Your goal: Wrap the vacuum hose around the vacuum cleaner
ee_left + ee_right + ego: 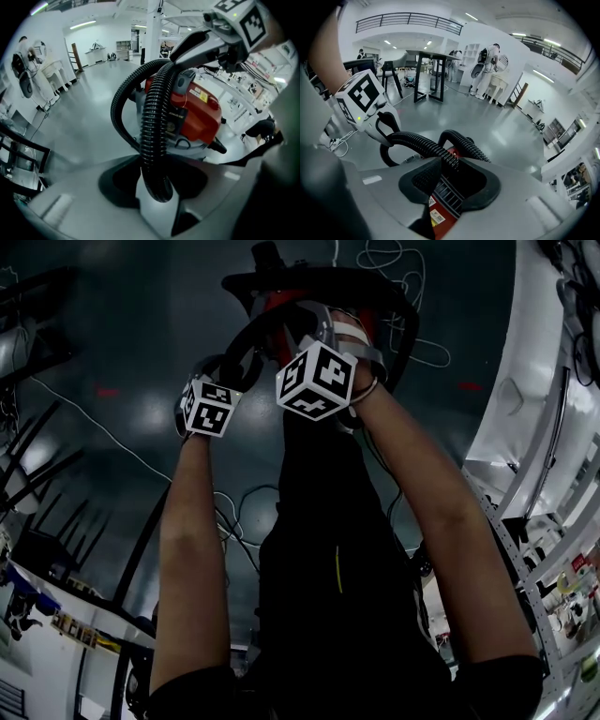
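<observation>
**Holding the hose above the red vacuum**

The vacuum hose (152, 140), black and ribbed, bends in a loop over the top of the vacuum cleaner (201, 110). The cleaner has a red body and stands on the grey floor (89, 108), just under my two hands. My left gripper (157, 187) points steeply down, and its fingers pinch the hose, which comes up between them and curves away to the machine. From there the hose goes across to my right gripper (452, 180). The fingers of that one stand apart. The hose lies in the gap and rests against one finger only, and I see the red body through the rest of the opening. The two grippers are close side by side above the cleaner.
</observation>
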